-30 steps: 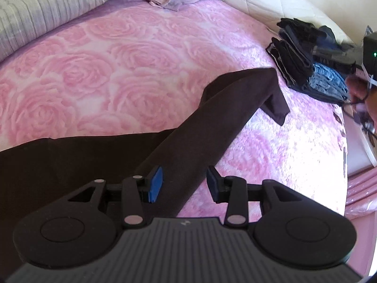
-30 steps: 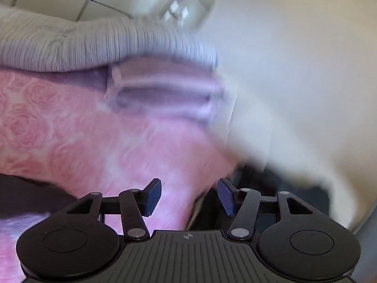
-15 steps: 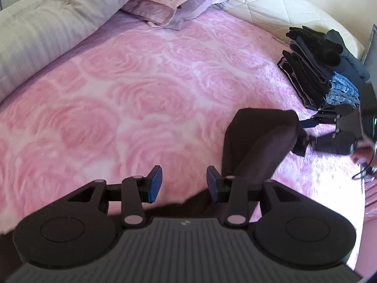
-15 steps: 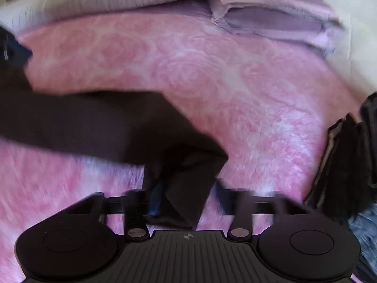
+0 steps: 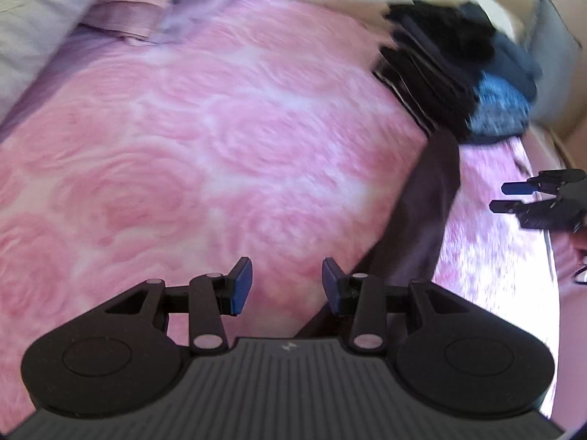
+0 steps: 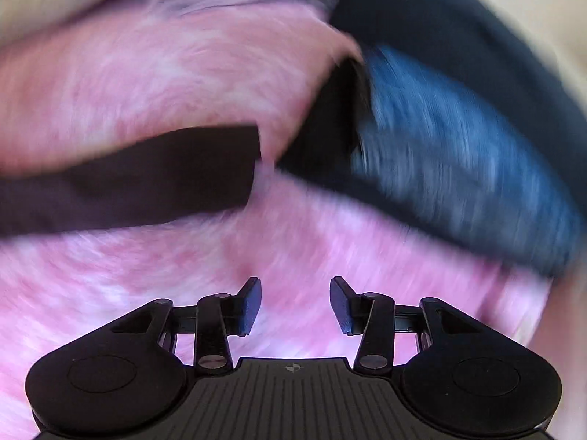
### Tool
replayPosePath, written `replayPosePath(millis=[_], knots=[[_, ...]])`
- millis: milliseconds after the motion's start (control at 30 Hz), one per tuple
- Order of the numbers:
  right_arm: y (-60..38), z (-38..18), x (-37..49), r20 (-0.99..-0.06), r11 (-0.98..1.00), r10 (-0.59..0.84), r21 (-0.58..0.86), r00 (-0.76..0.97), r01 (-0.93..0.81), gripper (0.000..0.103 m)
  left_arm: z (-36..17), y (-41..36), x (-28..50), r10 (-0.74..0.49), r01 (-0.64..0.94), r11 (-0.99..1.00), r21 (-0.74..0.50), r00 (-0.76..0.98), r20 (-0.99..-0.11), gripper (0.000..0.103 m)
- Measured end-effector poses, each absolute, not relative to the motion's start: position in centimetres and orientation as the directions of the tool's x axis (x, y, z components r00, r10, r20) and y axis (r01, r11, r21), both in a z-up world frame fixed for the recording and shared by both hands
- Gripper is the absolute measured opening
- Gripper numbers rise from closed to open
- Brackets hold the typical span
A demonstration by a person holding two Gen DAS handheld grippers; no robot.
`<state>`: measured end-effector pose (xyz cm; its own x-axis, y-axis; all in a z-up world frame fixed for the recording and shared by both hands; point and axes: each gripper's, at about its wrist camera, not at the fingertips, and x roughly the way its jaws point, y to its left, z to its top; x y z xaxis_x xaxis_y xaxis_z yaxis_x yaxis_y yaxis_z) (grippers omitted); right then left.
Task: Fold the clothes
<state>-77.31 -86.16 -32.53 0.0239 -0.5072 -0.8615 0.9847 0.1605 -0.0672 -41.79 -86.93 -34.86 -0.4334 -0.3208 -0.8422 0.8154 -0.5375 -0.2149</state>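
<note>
Both my grippers hang empty over the pink bedspread (image 5: 205, 139).
My left gripper (image 5: 287, 286) is spread; my right gripper (image 6: 295, 306) is opening, empty. The dark garment (image 6: 154, 178) lies flat, beside the clothes pile (image 5: 455, 69).

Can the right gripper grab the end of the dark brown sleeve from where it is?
Probably yes. The right gripper has its jaws opening with nothing between them, and only bare pink blanket lies between it and the sleeve's end. The stack of folded clothes sits off to the side.
</note>
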Motion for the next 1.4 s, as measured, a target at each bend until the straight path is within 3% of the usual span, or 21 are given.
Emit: replayPosePath(millis=[67, 167, 200, 300, 467, 500, 567, 733, 933, 1033, 1100, 1133, 1167, 1267, 1400], knots=[[-86.5, -32.3, -77.9, -0.855, 0.056, -0.494, 0.151, 0.158, 0.987, 0.051, -36.1, -87.0, -43.3, -0.249, 0.784, -0.582, -0.216, -0.425, -0.87, 0.036], [-87.0, -31.9, -78.0, -0.808, 0.001, -0.515, 0.335, 0.287, 0.942, 0.066, -37.6, -86.7, -45.5, -0.17, 0.731, -0.651, -0.204, -0.402, -0.9, 0.035], [-87.5, -31.8, -77.7, -0.799, 0.004, -0.523, 0.346, 0.297, 0.938, 0.07, -37.4, -86.2, -45.9, -0.175, 0.716, -0.674, -0.183, -0.395, -0.902, 0.033], [-89.6, -31.8, -77.0, -0.788, -0.004, -0.54, 0.354, 0.296, 0.935, 0.071, -36.9, -84.9, -46.6, -0.172, 0.673, -0.724, -0.153, -0.39, -0.905, 0.007], [-93.3, -34.5, -76.3, -0.812, -0.082, -0.514, 0.368, 0.277, 0.926, 0.071, -35.9, -83.7, -46.4, -0.17, 0.641, -0.75, -0.163, -0.425, -0.889, 0.003], [-93.7, -35.1, -76.4, -0.809, -0.087, -0.504, 0.396, 0.303, 0.914, 0.056, -35.8, -84.0, -45.9, -0.176, 0.658, -0.731, -0.183, -0.44, -0.881, 0.003], [-93.8, -35.1, -76.8, -0.788, -0.069, -0.485, 0.466, 0.379, 0.882, 0.005, -35.5, -84.8, -44.8, -0.197, 0.696, -0.685, -0.218, -0.465, -0.863, 0.004], [-89.5, -30.4, -78.4, -0.792, -0.006, -0.524, 0.371, 0.313, 0.928, 0.005, -34.9, -86.5, -42.9, -0.24, 0.749, -0.602, -0.276, -0.499, -0.833, 0.024], [-83.5, -32.2, -81.3, -0.848, -0.117, -0.45, 0.369, 0.282, 0.922, 0.005, -35.6, -86.7, -46.4, -0.183, 0.691, -0.676, -0.255, -0.492, -0.851, 0.027], [-82.4, -33.2, -81.6, -0.854, -0.15, -0.436, 0.378, 0.282, 0.914, 0.005, -36.4, -85.7, -48.9, -0.162, 0.645, -0.741, -0.187, -0.442, -0.882, 0.028], [-82.4, -33.2, -81.2, -0.856, -0.139, -0.439, 0.365, 0.273, 0.921, 0.005, -36.8, -85.0, -50.3, -0.163, 0.611, -0.78, -0.136, -0.408, -0.898, 0.024], [-82.6, -33.0, -81.1, -0.856, -0.133, -0.442, 0.358, 0.268, 0.924, 0.005, -36.8, -84.7, -50.7, -0.176, 0.594, -0.797, -0.108, -0.4, -0.9, 0.009], [-82.8, -32.8, -81.0, -0.856, -0.127, -0.445, 0.351, 0.263, 0.928, 0.005, -36.4, -84.6, -50.6, -0.199, 0.598, -0.796, -0.091, -0.401, -0.894, 0.001], [-84.2, -30.3, -79.8, -0.82, -0.034, -0.51, 0.321, 0.26, 0.946, 0.005, -33.6, -85.2, -49.1, -0.298, 0.66, -0.748, -0.065, -0.421, -0.856, 0.001], [-87.1, -25.2, -77.5, -0.699, 0.163, -0.646, 0.266, 0.307, 0.95, 0.005, -29.8, -87.9, -46.2, -0.451, 0.759, -0.65, -0.046, -0.433, -0.781, 0.001]])
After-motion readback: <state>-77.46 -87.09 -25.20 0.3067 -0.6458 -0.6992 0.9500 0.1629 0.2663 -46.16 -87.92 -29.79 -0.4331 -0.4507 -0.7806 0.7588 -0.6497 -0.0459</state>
